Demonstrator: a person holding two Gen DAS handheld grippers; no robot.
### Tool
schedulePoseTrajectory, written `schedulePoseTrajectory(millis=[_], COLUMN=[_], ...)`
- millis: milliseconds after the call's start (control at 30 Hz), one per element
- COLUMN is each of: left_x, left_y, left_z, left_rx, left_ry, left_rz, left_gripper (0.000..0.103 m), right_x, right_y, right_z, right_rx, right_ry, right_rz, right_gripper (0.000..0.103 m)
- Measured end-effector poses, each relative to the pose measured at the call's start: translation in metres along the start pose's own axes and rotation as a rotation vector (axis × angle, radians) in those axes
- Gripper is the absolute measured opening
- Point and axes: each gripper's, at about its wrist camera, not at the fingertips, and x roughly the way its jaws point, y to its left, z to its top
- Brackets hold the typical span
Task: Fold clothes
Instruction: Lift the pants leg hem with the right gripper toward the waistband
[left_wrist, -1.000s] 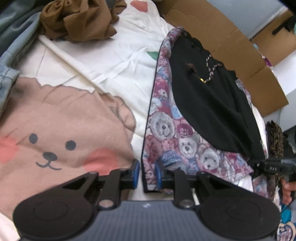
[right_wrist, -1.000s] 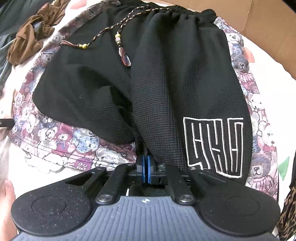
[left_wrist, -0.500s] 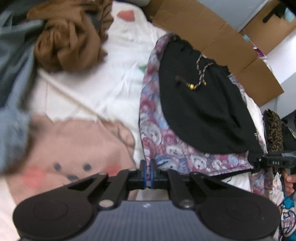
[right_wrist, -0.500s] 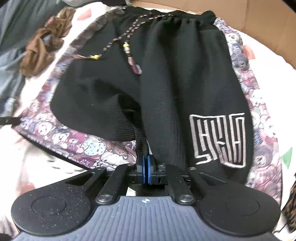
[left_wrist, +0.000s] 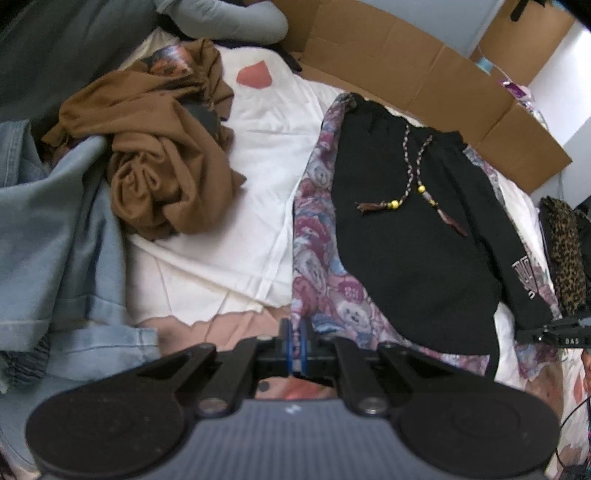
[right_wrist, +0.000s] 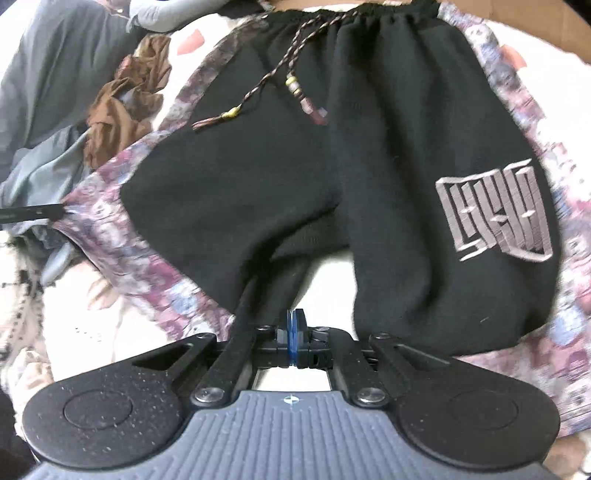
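Left gripper (left_wrist: 294, 343): I've just clamped the shorts' (left_wrist: 406, 236) left hem corner, now lifted | right gripper (right_wrist: 294, 334): stays clenched on right hem | shorts mid-bed (left_wrist: 258, 155), hem rising | next: fold toward waistband.

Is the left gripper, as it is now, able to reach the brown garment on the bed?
Probably not yet. The left gripper is shut on the teddy-bear fabric edge, so it is occupied. The brown garment lies uncovered with bare sheet between.

Matte black grippers, blue-tipped pads

Left gripper (left_wrist: 294, 341) shows black linkage arms, silver pivot screws, ribbed grey housing; right gripper (right_wrist: 294, 332) matches it, speckled with dust, white crosshair mark on its housing.
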Motion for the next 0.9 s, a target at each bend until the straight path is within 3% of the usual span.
schedulePoseTrajectory(millis=[67,167,233,333,500,567,600,900], left_x=[0.006,0.012,0.014,0.017,0.021,0.02,0.016,-0.022], left_y=[0.005,0.012,0.015,0.018,0.019,0.018,0.017,0.008], left_z=[-0.003,-0.008,-0.009,-0.011,-0.011,-0.008,-0.006,0.02], left_rx=[-0.006,-0.027,-0.029,-0.037,-0.051,-0.064,-0.06,-0.002], left_ry=[0.012,0.022,0.03,0.034,0.044,0.054,0.057,0.033], left_rz=[0.006,0.004,0.001,-0.001,0.005,0.02,0.018,0.021], left_gripper=[0.003,0.003,0.003,0.003,0.004,0.003,0.003,0.003], right_x=[0.006,0.016,0.019,0.029,0.055,0.067,0.069,0.043], right_y=[-0.002,-0.001,-0.002,-0.002,-0.002,-0.005,-0.004,0.016], right_z=[-0.003,-0.005,-0.009,-0.015,-0.022,-0.027,-0.029,-0.025], right_rx=[0.046,0.08,0.096,0.117,0.177,0.245,0.243,0.184], right_ry=[0.026,0.069,0.076,0.093,0.117,0.153,0.171,0.155], right_rz=[0.018,0.051,0.076,0.113,0.179,0.244,0.237,0.34], right_gripper=[0.001,0.012,0.039,0.042,0.04,0.009,0.0,0.0])
